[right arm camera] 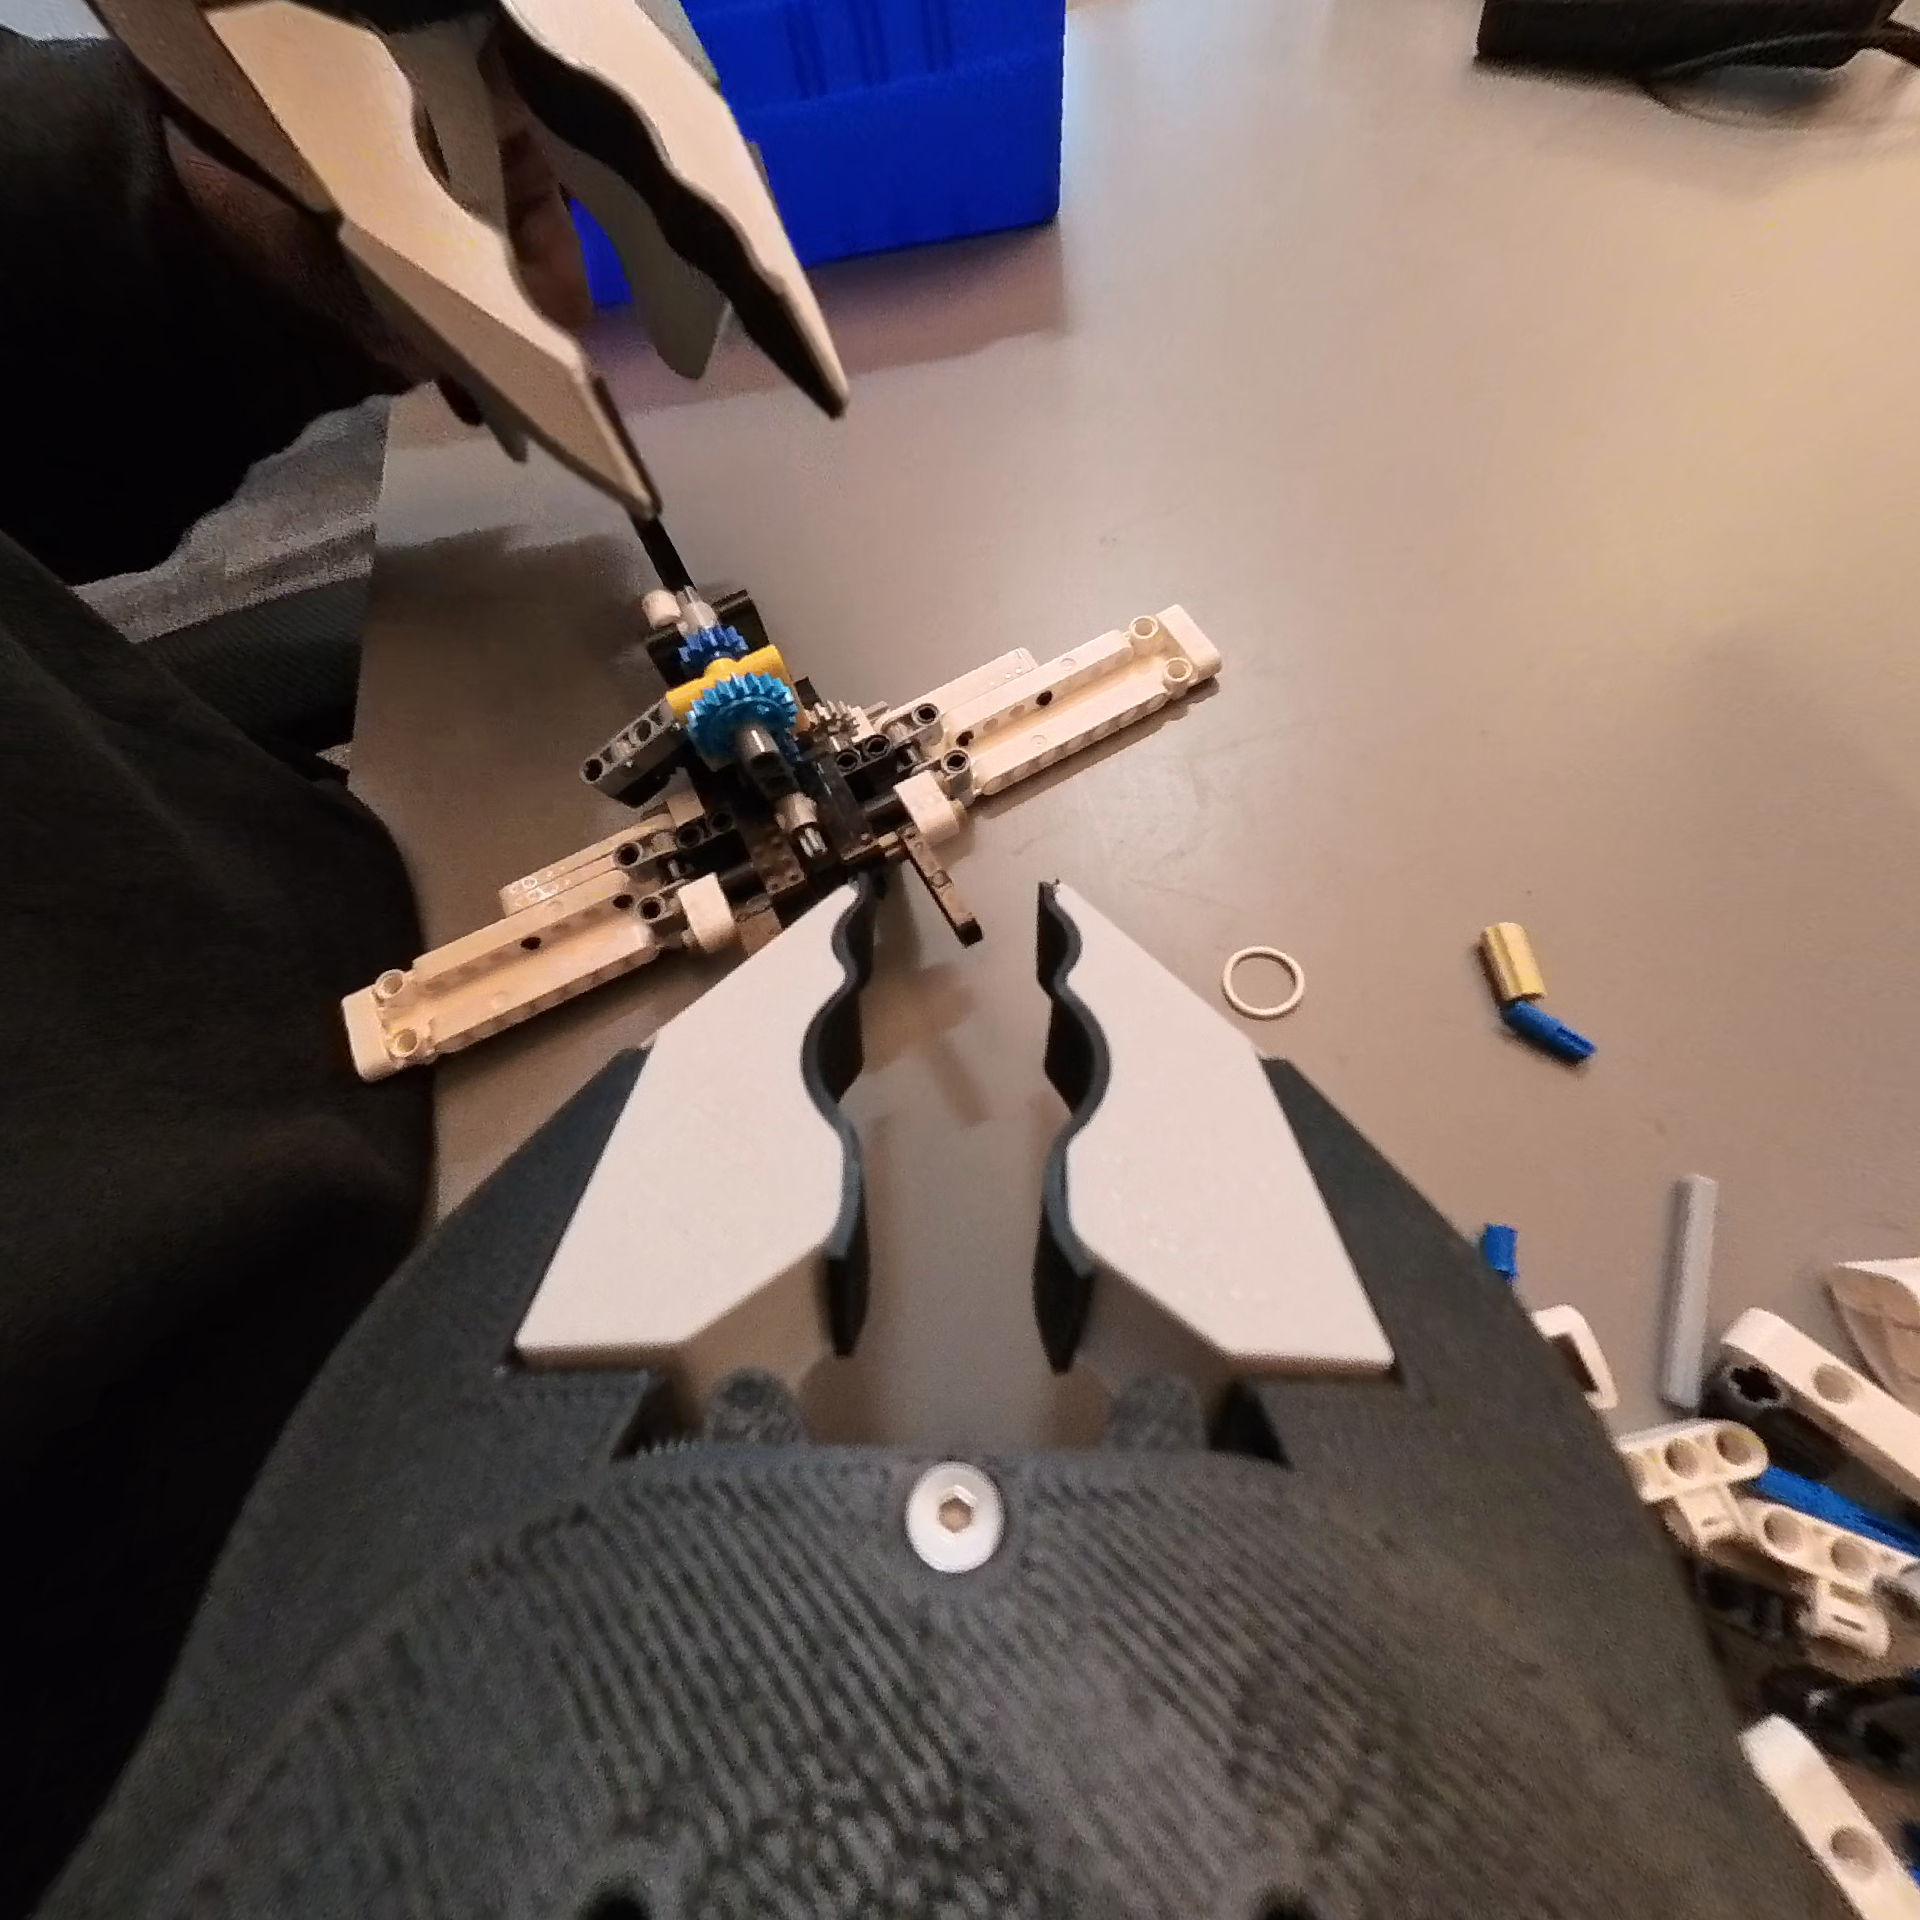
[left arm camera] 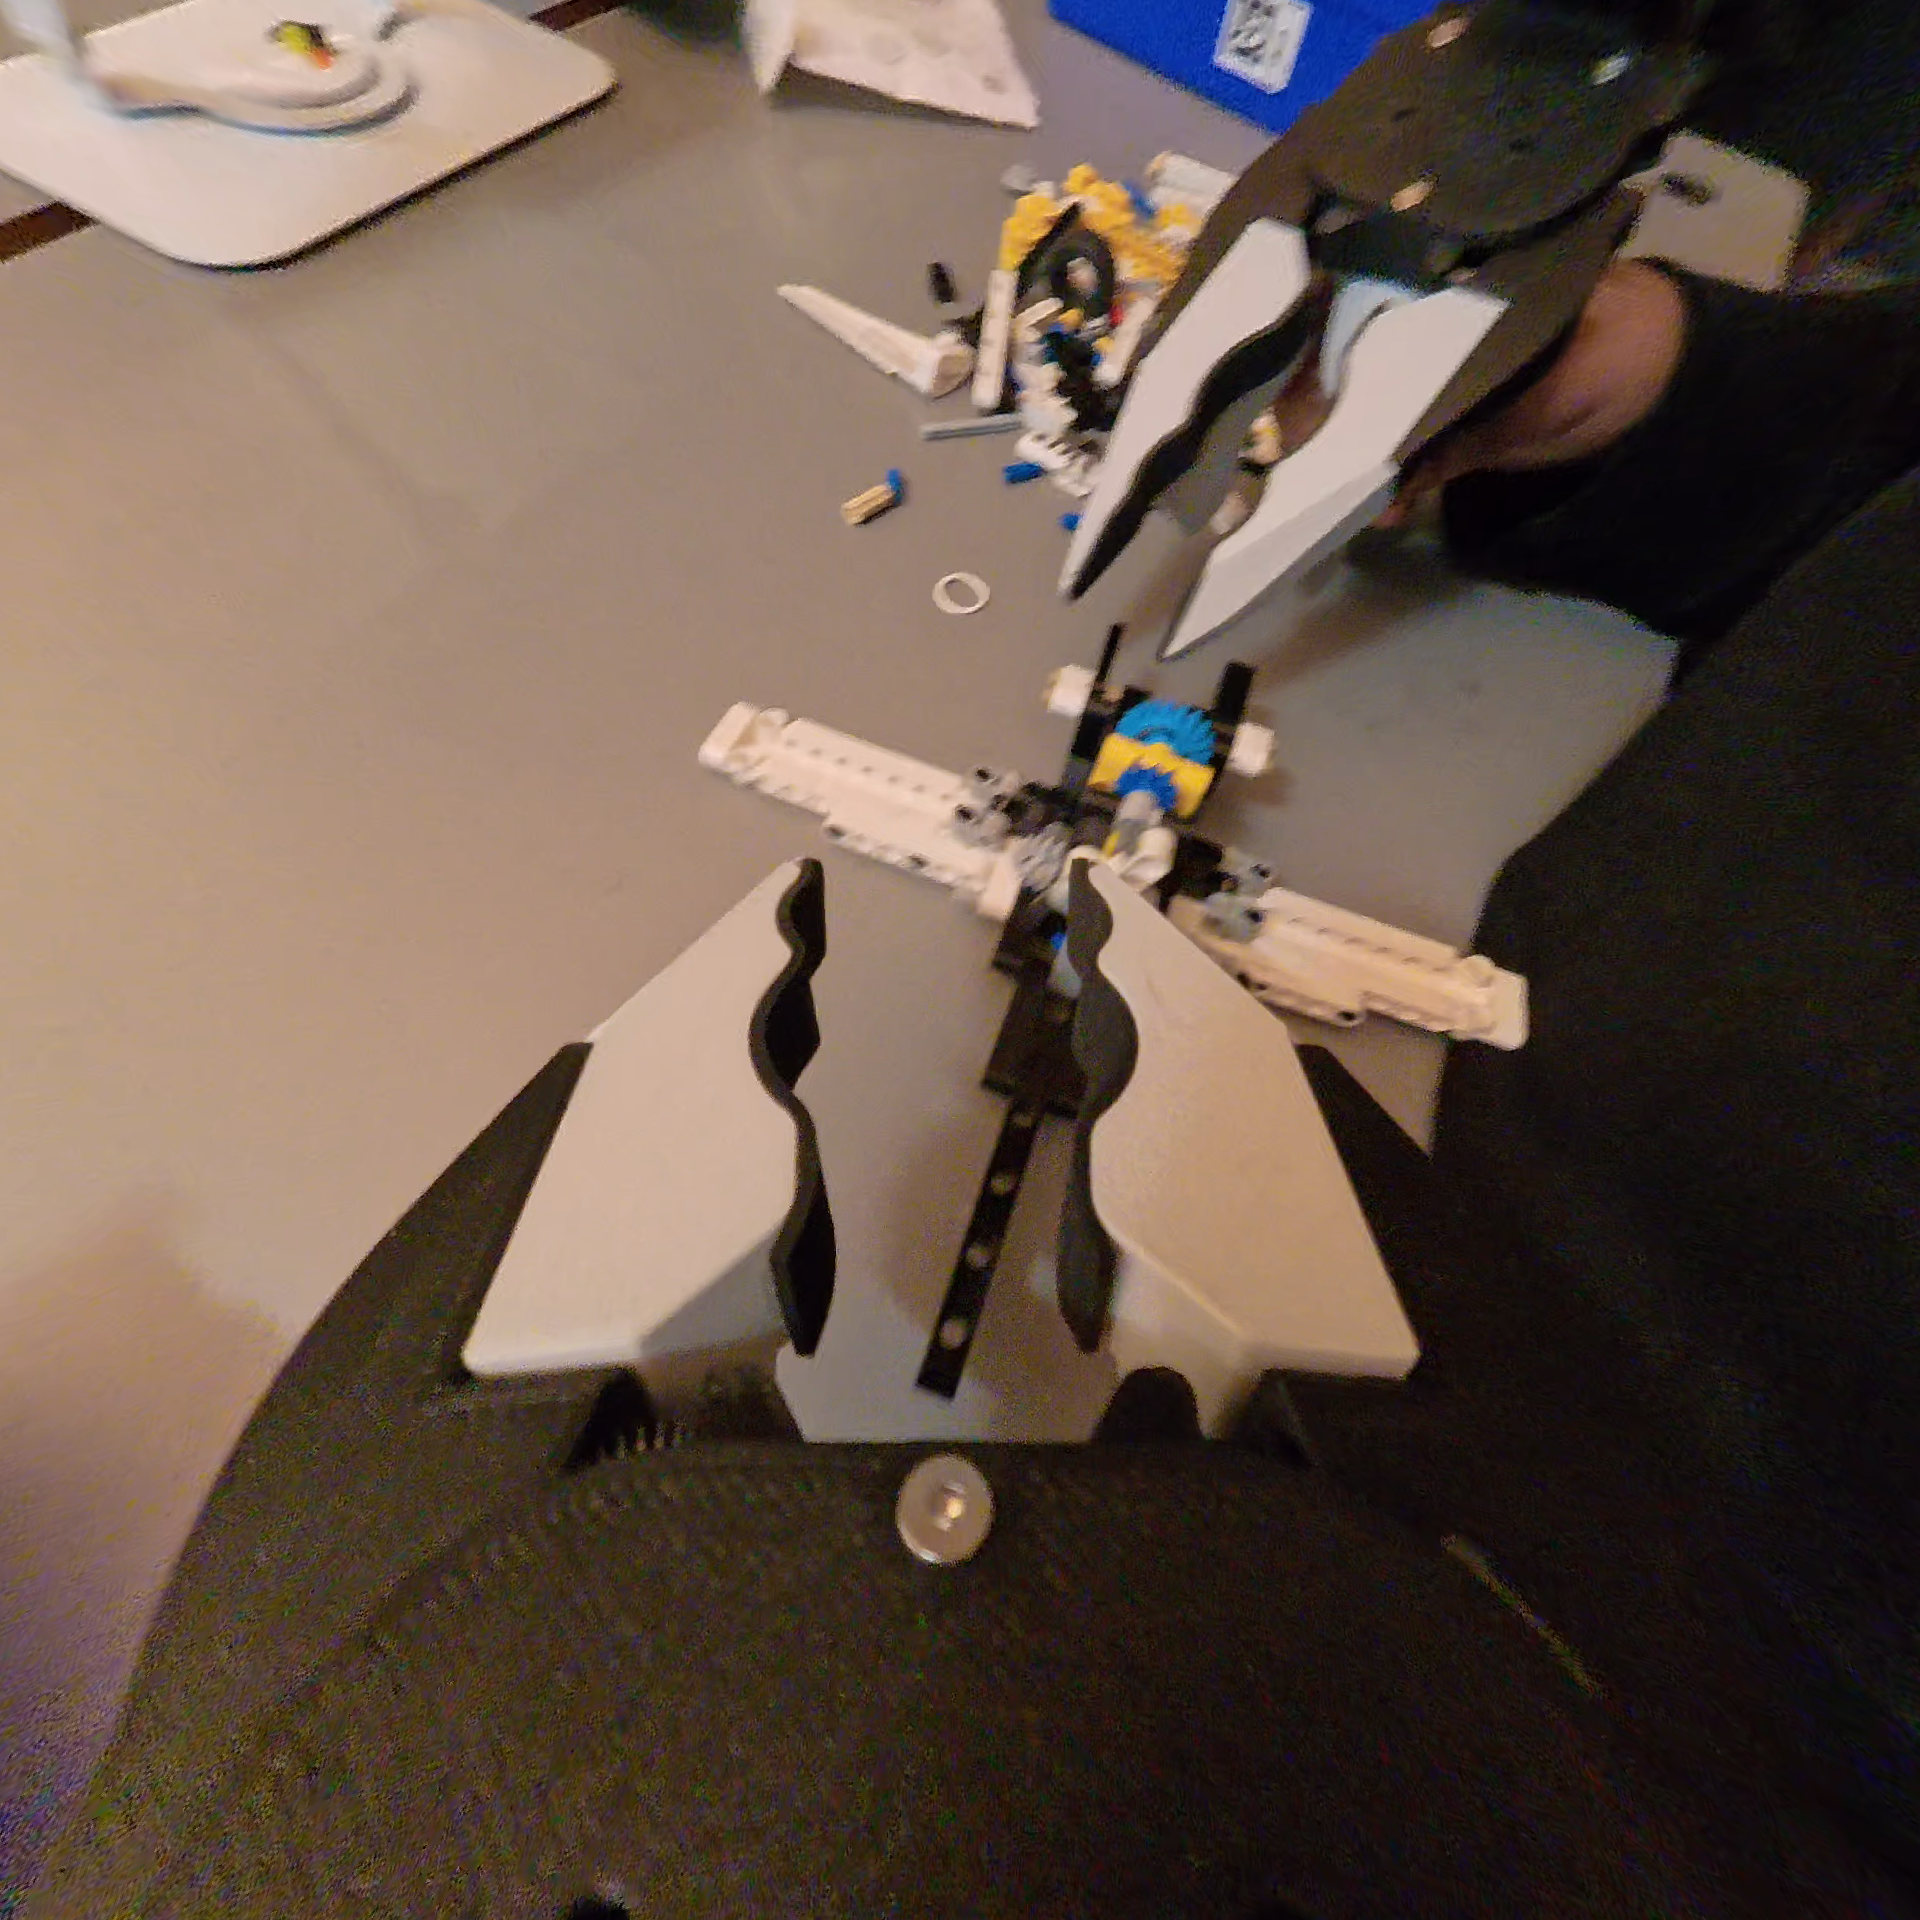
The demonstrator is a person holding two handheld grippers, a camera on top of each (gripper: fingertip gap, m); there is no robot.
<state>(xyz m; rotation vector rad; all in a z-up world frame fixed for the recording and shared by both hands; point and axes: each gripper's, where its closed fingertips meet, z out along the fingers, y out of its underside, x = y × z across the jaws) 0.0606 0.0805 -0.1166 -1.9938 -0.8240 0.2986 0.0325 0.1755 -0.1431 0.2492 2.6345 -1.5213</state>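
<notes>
Hovering over the grey table (right arm camera: 1455, 520), both grippers stood spread and held nothing. The left gripper (left arm camera: 945, 873) and right gripper (right arm camera: 951, 894) flanked a white-and-black plastic brick assembly with blue gears (right arm camera: 748, 748), lying between them near the table's edge.

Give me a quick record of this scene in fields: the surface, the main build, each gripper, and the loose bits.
Surface: grey table
Main build: brick model with white beams, blue gears, yellow block, lying flat
Left gripper: jaws open, straddling the model's black beam, not clamping it
Right gripper: jaws open, nothing held, tips beside the model
Loose bits: white ring, tan sleeve with blue pin, parts pile
Background: blue bin
</notes>
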